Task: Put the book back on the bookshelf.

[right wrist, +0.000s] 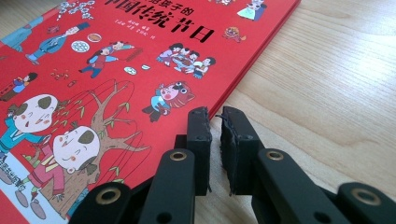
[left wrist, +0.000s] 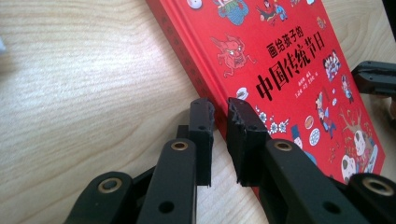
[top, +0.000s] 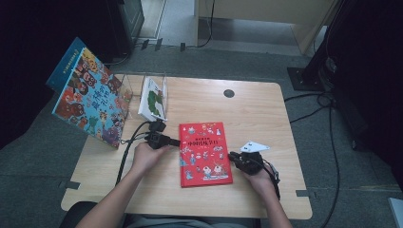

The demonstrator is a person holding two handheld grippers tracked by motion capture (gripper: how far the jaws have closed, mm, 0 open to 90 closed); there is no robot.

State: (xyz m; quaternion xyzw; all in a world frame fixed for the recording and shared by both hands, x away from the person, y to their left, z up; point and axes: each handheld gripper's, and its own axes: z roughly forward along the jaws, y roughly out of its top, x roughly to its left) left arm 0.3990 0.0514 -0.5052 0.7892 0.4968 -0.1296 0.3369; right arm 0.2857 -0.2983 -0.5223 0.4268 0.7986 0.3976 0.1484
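Red book [top: 205, 153] flat on table [top: 266, 114], left tool [left wrist: 220, 109] and right tool [right wrist: 215, 119] clenched (nothing gripped) at its edges

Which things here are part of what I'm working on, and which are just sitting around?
In the job:
- red book, flat on the table
- left gripper at its left edge
- right gripper at its right edge

Lying about:
- big colourful book, propped at far left
- white-and-green book, in the clear stand

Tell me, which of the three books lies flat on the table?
The red book, flat between the two grippers. The big colourful book leans propped at the table's left, and the white-and-green book stands upright.
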